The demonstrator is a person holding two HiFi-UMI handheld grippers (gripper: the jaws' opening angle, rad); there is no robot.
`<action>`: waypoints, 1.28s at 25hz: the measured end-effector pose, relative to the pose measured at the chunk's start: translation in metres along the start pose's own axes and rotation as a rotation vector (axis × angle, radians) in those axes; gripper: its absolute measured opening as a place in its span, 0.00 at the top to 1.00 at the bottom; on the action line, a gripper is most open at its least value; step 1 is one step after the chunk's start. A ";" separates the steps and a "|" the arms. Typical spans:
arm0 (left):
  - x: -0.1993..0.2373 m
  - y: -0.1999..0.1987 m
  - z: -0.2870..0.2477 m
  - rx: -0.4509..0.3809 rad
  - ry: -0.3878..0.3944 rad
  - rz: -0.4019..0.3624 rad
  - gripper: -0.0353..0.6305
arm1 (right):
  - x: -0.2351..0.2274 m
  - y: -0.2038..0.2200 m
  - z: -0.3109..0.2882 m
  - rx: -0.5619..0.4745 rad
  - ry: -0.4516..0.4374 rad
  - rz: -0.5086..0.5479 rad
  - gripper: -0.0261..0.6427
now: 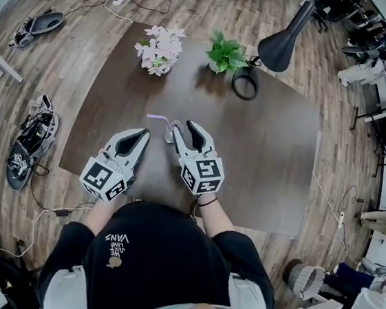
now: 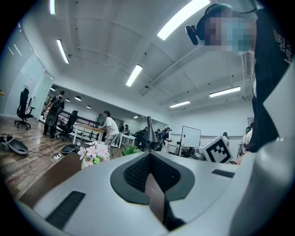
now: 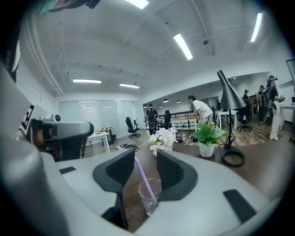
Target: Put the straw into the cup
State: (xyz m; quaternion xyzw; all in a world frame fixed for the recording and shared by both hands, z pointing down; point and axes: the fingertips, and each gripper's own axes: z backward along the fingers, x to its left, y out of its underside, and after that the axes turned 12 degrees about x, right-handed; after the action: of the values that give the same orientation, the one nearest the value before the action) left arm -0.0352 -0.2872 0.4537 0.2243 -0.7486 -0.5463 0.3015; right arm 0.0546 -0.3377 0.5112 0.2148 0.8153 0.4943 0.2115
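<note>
Purple is the colour of the one straw [image 1: 158,118]. It stands leaning in the one clear cup [image 1: 169,136], and its bent top pokes out toward the left gripper's side. The cup sits on the brown table [image 1: 268,166], right at the fingertips of the right gripper [image 1: 182,127]. That gripper's two fingers are wide apart and squeeze nothing. The left gripper [image 1: 143,132] is just beside the cup, with its fingertips together and nothing between them. Far past both sets of fingertips, well apart from the cup, stand one bunch of pink flowers [image 1: 160,49], one green plant [image 1: 225,52] and one black lamp [image 1: 280,46] with a round foot. The right gripper view shows the cup [image 3: 150,196] in the gap between its fingers, with the straw [image 3: 144,177] going down to the bottom. The right finger hides the cup's right edge. The head view shows the bent top much better. The left gripper view shows no clear cup, only its own closed tips [image 2: 148,156], the flowers [image 2: 93,153], the right gripper's marker cube [image 2: 215,148] and some people [image 2: 109,125] far off in the room. That makes two grippers.
</note>
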 end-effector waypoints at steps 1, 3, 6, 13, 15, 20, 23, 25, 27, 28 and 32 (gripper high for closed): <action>0.000 0.000 0.000 -0.001 0.001 -0.001 0.93 | 0.001 -0.002 0.001 -0.008 -0.002 0.008 0.72; 0.001 -0.001 0.000 -0.001 0.002 -0.005 0.93 | 0.002 -0.006 0.005 -0.029 0.000 0.023 0.77; 0.001 -0.004 0.000 -0.003 0.002 -0.009 0.93 | 0.003 -0.014 0.014 -0.065 0.012 0.028 0.87; -0.002 -0.008 0.001 -0.012 0.013 -0.016 0.93 | 0.013 -0.033 0.041 -0.121 0.002 0.018 0.91; -0.003 -0.008 0.000 -0.013 0.020 -0.017 0.93 | 0.016 -0.037 0.047 -0.133 -0.003 0.025 0.92; -0.006 -0.009 -0.004 -0.017 0.038 -0.015 0.93 | 0.020 -0.037 0.055 -0.135 -0.002 0.031 0.94; -0.009 -0.010 -0.004 -0.015 0.048 -0.019 0.93 | 0.022 -0.037 0.060 -0.136 -0.006 0.030 0.94; -0.010 -0.011 -0.005 -0.014 0.051 -0.021 0.93 | 0.021 -0.037 0.062 -0.135 -0.002 0.033 0.94; -0.011 -0.012 -0.005 -0.014 0.052 -0.022 0.93 | 0.021 -0.036 0.062 -0.128 0.002 0.035 0.94; -0.011 -0.012 -0.004 -0.014 0.053 -0.023 0.93 | 0.021 -0.036 0.062 -0.125 0.003 0.035 0.94; -0.009 -0.013 -0.004 -0.013 0.054 -0.025 0.93 | 0.022 -0.037 0.060 -0.121 0.002 0.037 0.94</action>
State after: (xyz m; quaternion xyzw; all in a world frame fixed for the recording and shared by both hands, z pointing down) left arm -0.0253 -0.2880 0.4400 0.2462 -0.7339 -0.5484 0.3163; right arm 0.0649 -0.2978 0.4501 0.2161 0.7799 0.5470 0.2139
